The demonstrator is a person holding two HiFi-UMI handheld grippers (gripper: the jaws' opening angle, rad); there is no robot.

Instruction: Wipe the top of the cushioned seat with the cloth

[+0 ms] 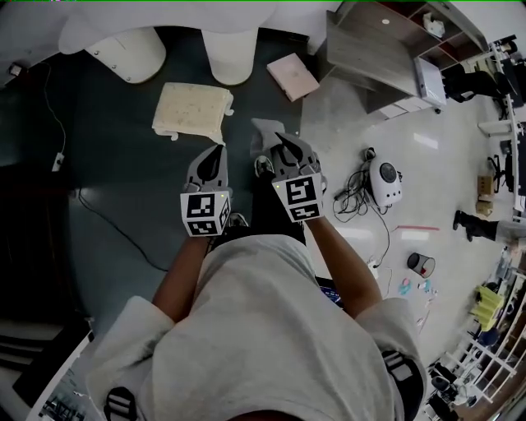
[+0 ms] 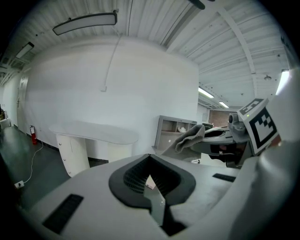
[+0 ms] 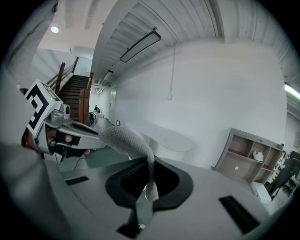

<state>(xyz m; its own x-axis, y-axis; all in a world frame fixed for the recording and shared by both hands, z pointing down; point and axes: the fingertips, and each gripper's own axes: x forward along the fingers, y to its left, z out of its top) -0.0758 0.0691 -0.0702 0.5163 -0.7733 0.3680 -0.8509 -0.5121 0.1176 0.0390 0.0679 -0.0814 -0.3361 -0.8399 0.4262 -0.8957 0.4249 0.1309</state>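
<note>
Between the closed jaws of the right hand-held gripper (image 3: pixel 149 186) hangs the grey cloth (image 3: pixel 124 138)

- Ahead of you stands a white table (image 1: pixel 164 20) with a rounded top on 2 pedestal legs, set against a plain white wall (image 2: pixel 117 79).
- Under the table and out toward you lies a dark floor (image 1: pixel 107 164). Right of the table it gives way to a pale glossy floor (image 1: pixel 427 156).
- Right of the table you see a grey shelf unit (image 1: pixel 374 45) with open compartments.
- Above the table runs a ribbed white ceiling (image 2: pixel 154 23) with long tube lamps (image 2: pixel 84 23).
- Left of the table, a staircase (image 3: pixel 75 96) with wooden rails climbs.
</note>
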